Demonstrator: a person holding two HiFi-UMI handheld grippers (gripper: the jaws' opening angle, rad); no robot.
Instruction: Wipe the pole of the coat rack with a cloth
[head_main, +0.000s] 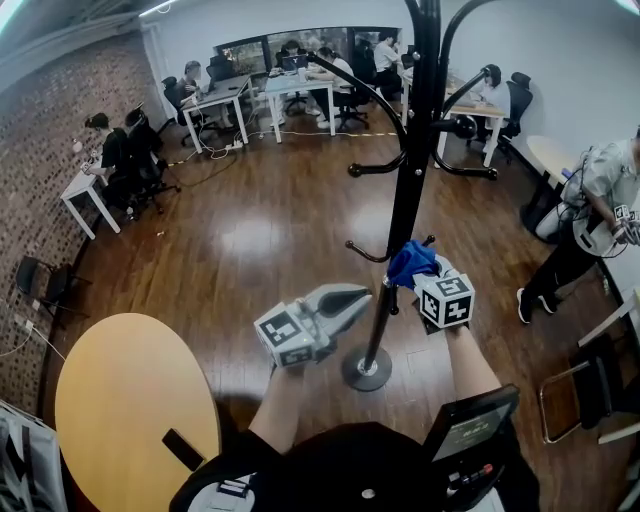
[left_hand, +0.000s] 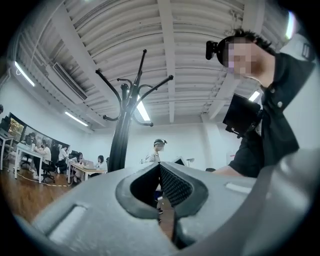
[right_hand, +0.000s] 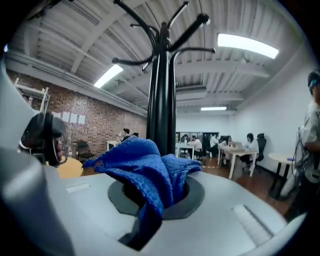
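The black coat rack's pole (head_main: 405, 200) rises from a round base (head_main: 366, 369) on the wood floor. My right gripper (head_main: 425, 275) is shut on a blue cloth (head_main: 411, 262), which is pressed against the pole's right side, low down. In the right gripper view the blue cloth (right_hand: 147, 170) bunches out of the jaws directly in front of the pole (right_hand: 162, 97). My left gripper (head_main: 358, 300) is shut and empty, just left of the pole, near its lower part. The left gripper view shows the pole (left_hand: 121, 132) a short way off to the left.
A round yellow table (head_main: 125, 410) lies at lower left. Hook arms (head_main: 370, 168) stick out from the rack. A person (head_main: 590, 215) stands at right, and others sit at white desks (head_main: 290, 90) at the far end. A black chair (head_main: 585, 385) is at right.
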